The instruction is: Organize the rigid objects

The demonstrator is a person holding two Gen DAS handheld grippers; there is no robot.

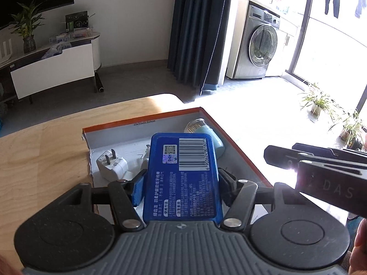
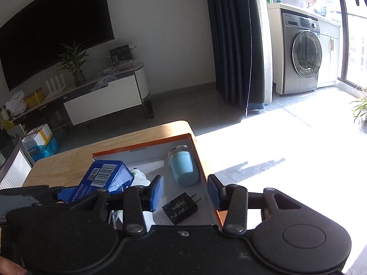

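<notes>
Two tools: left tool (image 1: 181, 183) clamped on blue tin (image 1: 182, 176); right tool (image 2: 185, 193) wide apart, holding nothing.

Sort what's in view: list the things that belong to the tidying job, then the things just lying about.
Job: blue box clamped in the left hand-held gripper; orange-rimmed tray; white plug; black plug; teal cup; open right hand-held gripper.

Lying about: washing machine; potted plant; curtain.

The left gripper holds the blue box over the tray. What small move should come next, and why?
Probably lower the blue box a little and release it in the tray. The left gripper grips it above the tray floor, beside the white charger, while the right gripper is open, holding nothing, over the black charger.
</notes>
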